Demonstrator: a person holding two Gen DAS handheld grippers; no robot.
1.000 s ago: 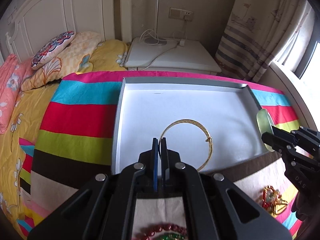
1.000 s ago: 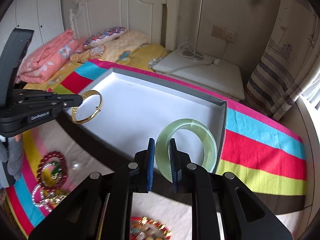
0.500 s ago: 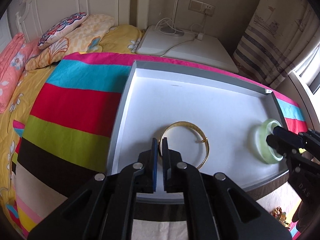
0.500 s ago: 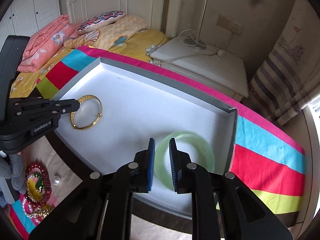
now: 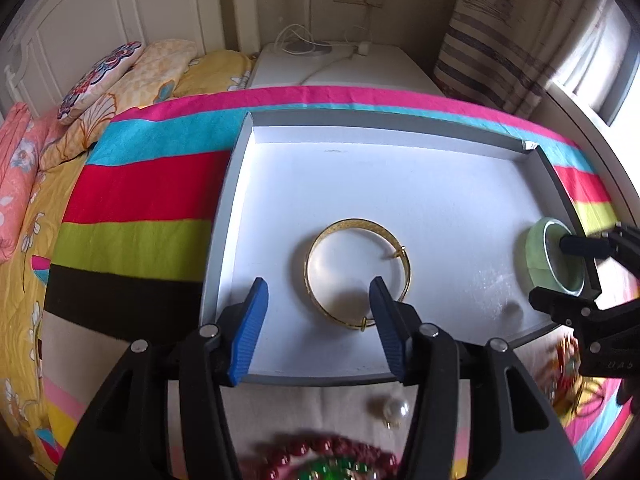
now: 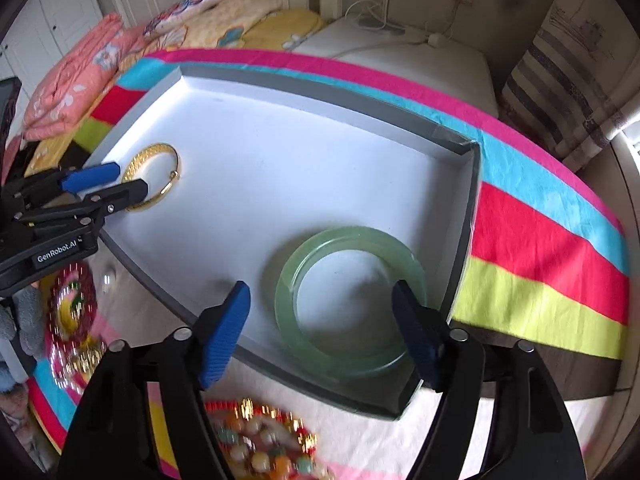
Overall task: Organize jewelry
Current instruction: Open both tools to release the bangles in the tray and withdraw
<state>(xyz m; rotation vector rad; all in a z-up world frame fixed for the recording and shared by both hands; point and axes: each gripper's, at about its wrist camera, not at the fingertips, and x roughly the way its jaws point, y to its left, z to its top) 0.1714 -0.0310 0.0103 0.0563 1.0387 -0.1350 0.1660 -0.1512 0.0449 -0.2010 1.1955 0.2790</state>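
A gold bangle [image 5: 356, 222] lies flat on the white floor of a grey-walled tray [image 5: 380, 184]. My left gripper [image 5: 318, 284] hangs just above its near side with the jaws opening; the blue pads stand apart and do not press on it. A pale green jade bangle [image 6: 352, 236] lies flat in the tray's [image 6: 300, 168] near right corner. My right gripper [image 6: 320, 286] is over it, jaws opening wide, with the ring loose between the pads. The right wrist view also shows the left gripper [image 6: 120, 182] and gold bangle [image 6: 154, 150]; the left wrist view shows the right gripper [image 5: 554, 274] and green bangle [image 5: 534, 252].
The tray sits on a striped cloth [image 5: 140, 192] over a bed. In front of the tray lie a pearl [image 5: 396, 408], a red bead bracelet [image 5: 320, 448], a colourful bead piece [image 6: 264, 436] and more bracelets [image 6: 72, 304]. Pillows [image 5: 120, 76] and a white nightstand [image 5: 360, 68] stand behind.
Both grippers came down into the tray, laid their bangles flat on its floor and opened. The gold and green bangles are now free of the pads.
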